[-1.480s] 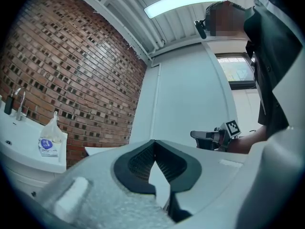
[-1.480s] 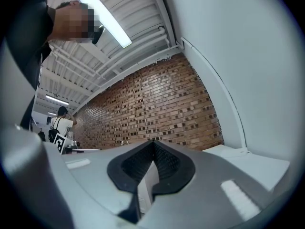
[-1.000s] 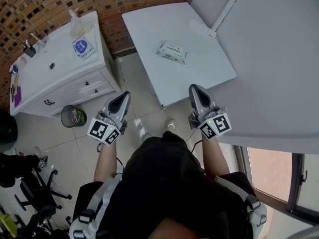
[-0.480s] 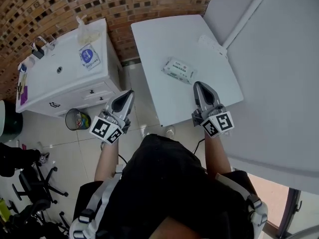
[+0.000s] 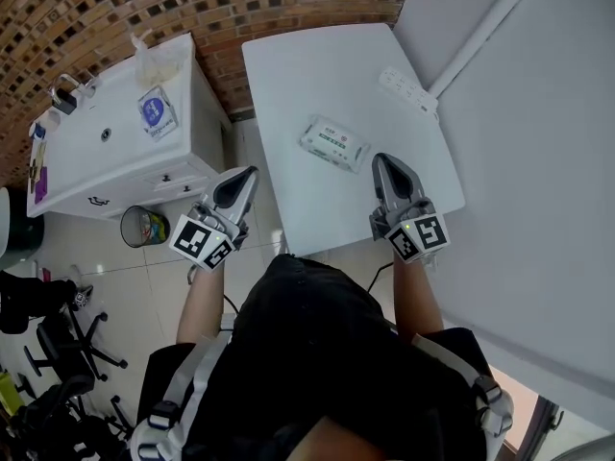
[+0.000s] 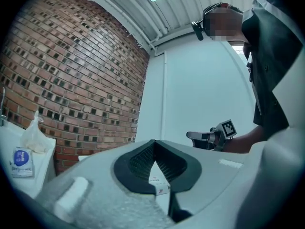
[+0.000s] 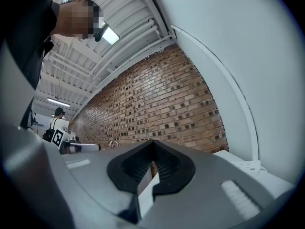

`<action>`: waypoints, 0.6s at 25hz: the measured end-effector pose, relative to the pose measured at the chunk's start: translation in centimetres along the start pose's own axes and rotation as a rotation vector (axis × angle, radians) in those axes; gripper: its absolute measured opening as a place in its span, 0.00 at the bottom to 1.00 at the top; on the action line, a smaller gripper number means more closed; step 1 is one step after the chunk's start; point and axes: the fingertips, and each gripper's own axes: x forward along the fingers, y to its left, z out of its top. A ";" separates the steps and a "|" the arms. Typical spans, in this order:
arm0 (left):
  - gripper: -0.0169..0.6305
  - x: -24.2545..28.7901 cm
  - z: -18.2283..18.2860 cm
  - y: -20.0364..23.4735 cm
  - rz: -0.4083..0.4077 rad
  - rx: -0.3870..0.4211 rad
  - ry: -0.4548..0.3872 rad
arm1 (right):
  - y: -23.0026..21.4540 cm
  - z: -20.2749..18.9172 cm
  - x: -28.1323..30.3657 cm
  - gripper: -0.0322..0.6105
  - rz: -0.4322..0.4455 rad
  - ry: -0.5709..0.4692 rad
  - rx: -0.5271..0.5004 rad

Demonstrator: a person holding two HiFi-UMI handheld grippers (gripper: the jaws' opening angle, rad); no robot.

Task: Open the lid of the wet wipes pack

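left gripper (image 5: 249,172): clenched, pads pressed together in a closed V, nothing between them; points level
right gripper (image 5: 381,159): clenched too, pads together, empty; points level
wet wipes pack (image 5: 333,143): lies flat on the tabletop, printed face up; just ahead of the right gripper's tip and a little to its left, not touching; ahead and to the right of the left gripper, farther from that one
lid: on the pack's top face, looks flat from the head view; neither gripper on it
tabletop (image 5: 307,75): white; the right gripper's tip is over its near edge while its marker cube hangs off the edge; the left gripper is just beside its left edge, over the floor
gripper to gripper: side by side, well apart, both aimed toward the brick wall (image 5: 192,8); the pack sits ahead, between their two lines
power strip (image 5: 407,86): white, well ahead of the right gripper, at the tabletop's far right edge by the plain wall
cabinet (image 5: 106,157): white, with drawers, to the left of the left gripper, against the brick wall
on cabinet: plastic bag (image 5: 154,56) and blue-labelled pack (image 5: 157,111), both ahead and left of the left gripper
bin (image 5: 141,225): on the floor, left of the left gripper, near its marker cube
person: dark clothes, directly behind both grippers
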 end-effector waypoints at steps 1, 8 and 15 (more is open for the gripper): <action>0.03 0.7 0.0 -0.2 -0.007 0.003 0.003 | -0.6 0.1 0.0 0.06 0.001 0.002 0.000; 0.03 4.7 -0.3 -0.3 -0.008 -0.005 -0.012 | -3.8 0.0 0.4 0.06 0.027 0.042 -0.015; 0.03 7.0 -1.8 -0.3 -0.036 0.047 0.038 | -4.7 -0.7 1.1 0.06 0.026 0.064 -0.044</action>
